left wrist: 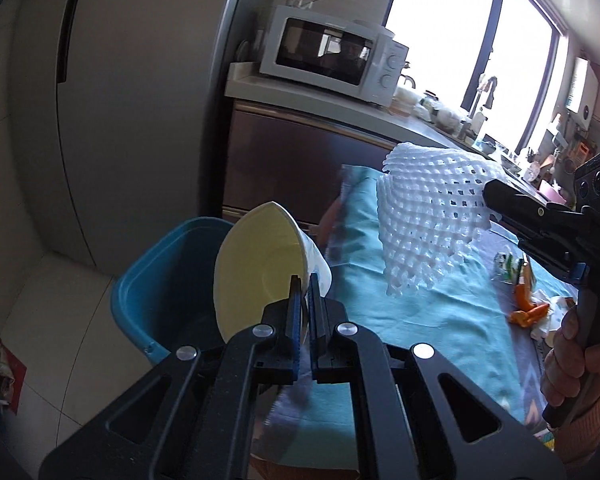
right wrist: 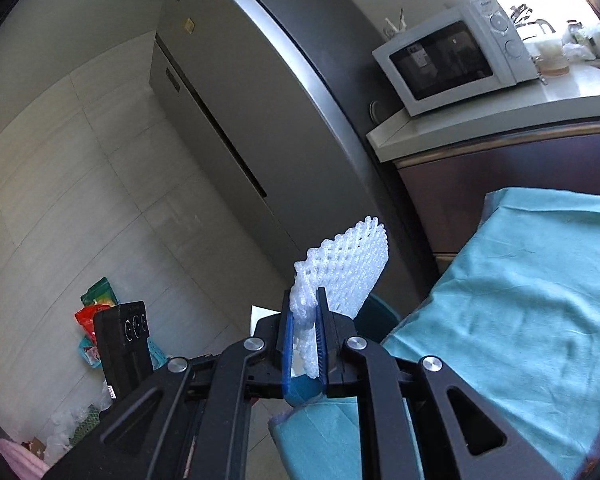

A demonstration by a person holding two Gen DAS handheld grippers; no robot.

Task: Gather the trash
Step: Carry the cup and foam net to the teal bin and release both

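Left wrist view: left gripper (left wrist: 305, 285) clenched on paper cup (left wrist: 260, 268) wall at its rim, over blue bin (left wrist: 160, 280) at 9 o'clock. Cup light, crushable, probably empty. Right gripper (right wrist: 305, 312) pinches foam net (right wrist: 340, 268): soft, springy, weightless; hold its bunched edge.

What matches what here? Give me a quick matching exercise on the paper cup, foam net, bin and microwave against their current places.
1 paper cup
2 foam net
3 blue bin
4 microwave

A on the counter
B on the floor beside the table
C in the right gripper
D in the left gripper

Pairs: 1-D, 2-C, 3-B, 4-A
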